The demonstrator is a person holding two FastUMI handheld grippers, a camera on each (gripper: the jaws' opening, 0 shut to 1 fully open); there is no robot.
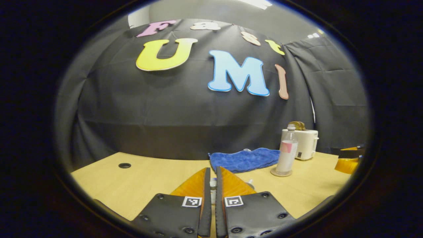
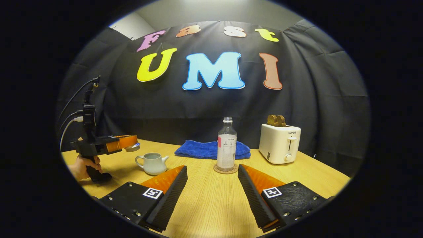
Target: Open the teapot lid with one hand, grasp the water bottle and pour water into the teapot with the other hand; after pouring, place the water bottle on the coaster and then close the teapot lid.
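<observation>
The small white teapot (image 2: 152,163) stands without its lid on the wooden table (image 2: 211,205), left of centre in the right gripper view. Up and to its left, a hand holds my left gripper (image 2: 127,142), shut on the teapot lid (image 2: 133,147). In the left gripper view that gripper (image 1: 213,170) has its fingers almost together, with a sliver of the lid (image 1: 213,185) between them. The clear water bottle (image 2: 226,145) stands upright and uncapped on the round coaster (image 2: 225,171). Just short of the bottle, my right gripper (image 2: 212,172) is open and holds nothing.
A folded blue cloth (image 2: 211,149) lies behind the bottle against the booth wall. A white toaster (image 2: 279,143) with bread in its slots stands at the right rear. In the left gripper view the table has a cable hole (image 1: 124,165) at far left.
</observation>
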